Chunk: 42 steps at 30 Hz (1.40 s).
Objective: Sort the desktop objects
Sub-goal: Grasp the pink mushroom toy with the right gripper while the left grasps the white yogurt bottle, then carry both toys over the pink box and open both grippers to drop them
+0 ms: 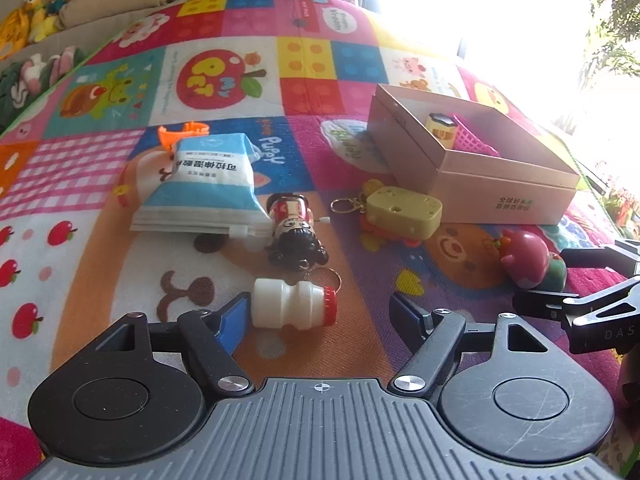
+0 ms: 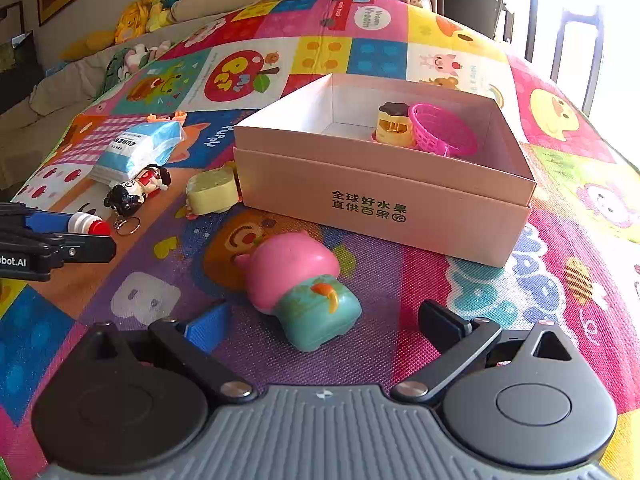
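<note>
My left gripper (image 1: 318, 306) is open around a small white bottle with a red cap (image 1: 294, 304) that lies on its side on the mat, against the left finger. My right gripper (image 2: 324, 322) is open around a pink and teal pig toy (image 2: 300, 292), which also shows in the left wrist view (image 1: 528, 260). A pink open box (image 2: 384, 196) holds a yellow toy (image 2: 394, 124) and a pink basket (image 2: 444, 130). A doll keychain (image 1: 296, 228), a yellow cheese keychain (image 1: 402, 210) and a blue-white packet (image 1: 208, 184) lie on the mat.
A colourful play mat (image 1: 100, 208) covers the surface. An orange clip (image 1: 182, 132) lies behind the packet. Plush toys (image 2: 160, 4) and cushions sit at the far left. Bright window glare fills the upper right of the left wrist view.
</note>
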{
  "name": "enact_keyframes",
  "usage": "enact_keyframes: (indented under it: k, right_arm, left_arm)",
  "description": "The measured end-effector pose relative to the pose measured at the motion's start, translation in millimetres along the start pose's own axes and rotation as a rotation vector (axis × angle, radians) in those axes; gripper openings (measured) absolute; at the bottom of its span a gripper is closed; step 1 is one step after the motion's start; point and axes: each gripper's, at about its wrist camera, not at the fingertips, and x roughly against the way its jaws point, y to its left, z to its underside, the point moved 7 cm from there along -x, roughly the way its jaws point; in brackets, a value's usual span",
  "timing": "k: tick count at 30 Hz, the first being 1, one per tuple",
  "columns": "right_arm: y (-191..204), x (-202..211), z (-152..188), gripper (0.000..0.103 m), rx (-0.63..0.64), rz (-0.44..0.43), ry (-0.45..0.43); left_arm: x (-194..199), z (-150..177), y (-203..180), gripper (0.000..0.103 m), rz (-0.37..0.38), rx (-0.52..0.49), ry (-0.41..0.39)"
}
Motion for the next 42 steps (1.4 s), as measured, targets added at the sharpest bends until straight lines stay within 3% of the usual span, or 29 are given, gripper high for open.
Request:
enact_keyframes:
  k: [8, 13, 15, 18, 22, 27, 31, 34, 38, 42]
  right_arm:
    - [4.1, 1.9, -2.8, 0.098, 0.030, -0.023, -0.017]
    - [13.3, 1.1, -11.8, 0.080, 0.132, -0.027, -0.044]
    - [16.0, -2.2, -12.1, 0.064, 0.140, -0.052, -0.009]
    - [18.0, 0.8, -13.2, 0.050, 0.143, -0.074, 0.014]
    - [17.6, 17.9, -13.2, 0.048, 0.144, -0.085, 0.022]
    - [2.7, 74.0, -39.8, 0.048, 0.157, -0.032, -0.116]
    - [-19.1, 149.5, -94.5, 0.048, 0.111, 0.007, -0.328]
    - [-27.3, 190.3, -124.9, 0.048, 0.086, 0.007, -0.433]
    - [-36.4, 208.2, -150.0, 0.048, 0.090, 0.045, -0.497]
    - [-52.7, 192.8, -158.6, 0.048, 0.057, 0.085, -0.474]
  left_arm:
    - [-1.1, -1.4, 1.2, 0.059, -0.025, -0.048, -0.011]
    - [-2.8, -3.3, 3.5, 0.048, -0.036, -0.052, -0.008]
    - [0.1, -2.4, 1.9, 0.048, -0.025, -0.057, -0.006]
    - [5.5, 2.2, -2.7, 0.048, -0.017, -0.072, -0.002]
    - [15.8, 7.3, -13.2, 0.048, -0.010, -0.090, -0.003]
    - [57.2, -20.3, -34.3, 0.048, 0.016, -0.142, -0.129]
    - [91.2, -71.3, -57.0, 0.048, 0.035, -0.196, -0.286]
    - [99.9, -110.8, -81.3, 0.048, 0.058, -0.238, -0.372]
    - [78.6, -147.9, -118.6, 0.048, 0.103, -0.278, -0.383]
    - [31.6, -161.2, -148.4, 0.048, 0.131, -0.309, -0.324]
